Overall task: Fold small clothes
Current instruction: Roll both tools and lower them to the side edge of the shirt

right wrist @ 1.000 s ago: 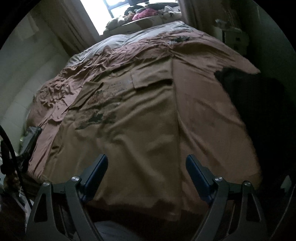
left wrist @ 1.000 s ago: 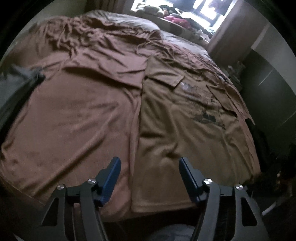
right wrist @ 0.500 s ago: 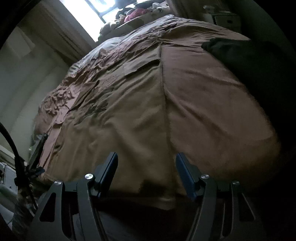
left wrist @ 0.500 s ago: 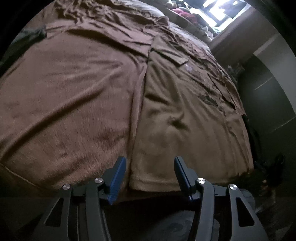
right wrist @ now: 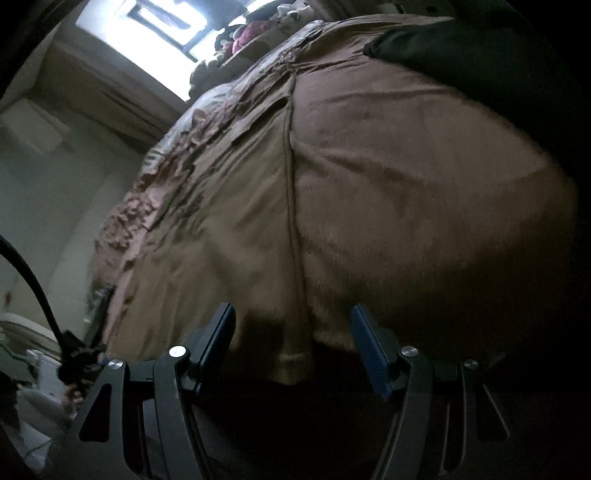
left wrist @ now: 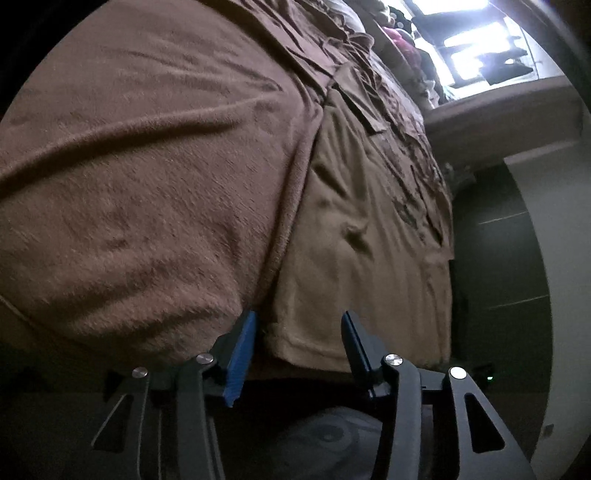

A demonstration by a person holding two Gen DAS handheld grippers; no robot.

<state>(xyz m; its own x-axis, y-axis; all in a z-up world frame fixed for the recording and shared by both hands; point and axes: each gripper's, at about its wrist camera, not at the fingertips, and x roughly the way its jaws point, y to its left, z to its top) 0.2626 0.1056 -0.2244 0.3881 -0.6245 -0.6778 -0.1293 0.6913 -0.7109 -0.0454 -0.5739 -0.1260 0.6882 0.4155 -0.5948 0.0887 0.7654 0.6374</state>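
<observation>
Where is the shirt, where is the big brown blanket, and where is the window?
shirt (left wrist: 354, 266), left wrist view, on its plain lower body.
brown blanket (left wrist: 147, 177), left wrist view, on its fuzzy top.
window (right wrist: 147, 18), right wrist view, on the bright pane.

Tan cotton t-shirt (left wrist: 354, 236) spread flat on brown fleece blanket (left wrist: 147, 177), hem at near bed edge; dark garment (right wrist: 461, 40), probably folded, at far right.
</observation>
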